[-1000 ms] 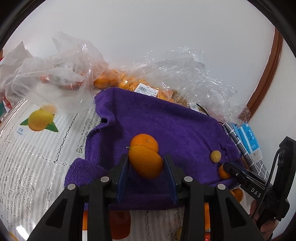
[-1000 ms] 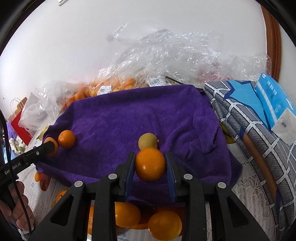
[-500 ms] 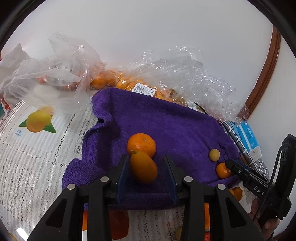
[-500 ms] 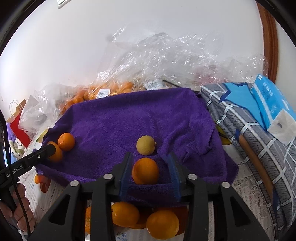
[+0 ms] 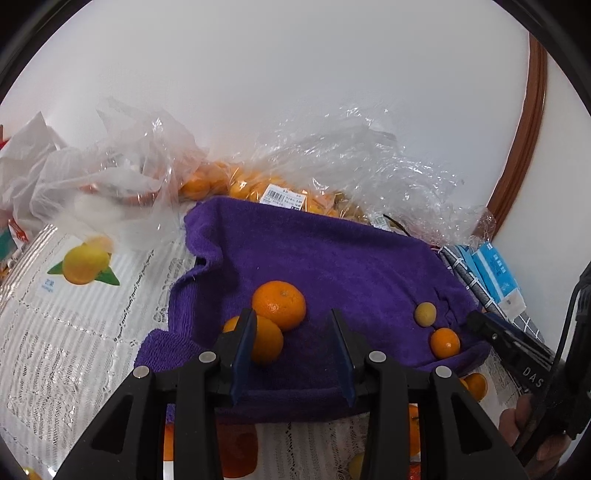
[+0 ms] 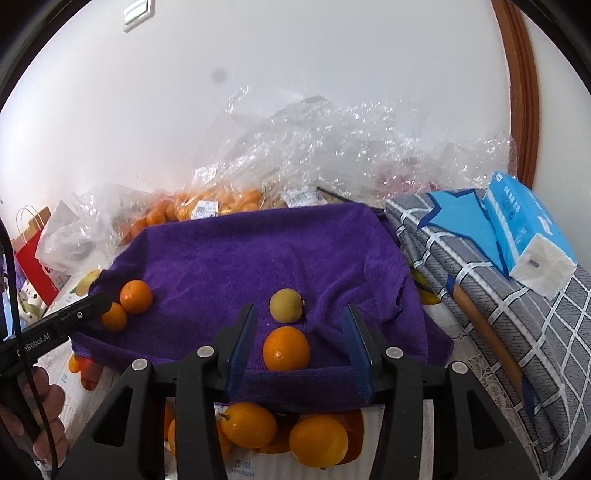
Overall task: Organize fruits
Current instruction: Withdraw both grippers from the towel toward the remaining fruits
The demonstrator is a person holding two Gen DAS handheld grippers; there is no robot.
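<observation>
Purple towel (image 5: 332,258) under both grippers, left gripper (image 5: 291,354) and right gripper (image 6: 299,354) level, jaws spread, empty.

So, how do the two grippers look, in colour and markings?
Both the left gripper and the right gripper have black plastic frames, blue pads inside the jaws and silver rivets. White lettering runs along their sides, and a black cable hangs from each.

Plain white wall (image 6: 258,92) behind, brown wooden trim (image 6: 521,92) curving at right, small white switch plate (image 6: 137,14) near top.
</observation>
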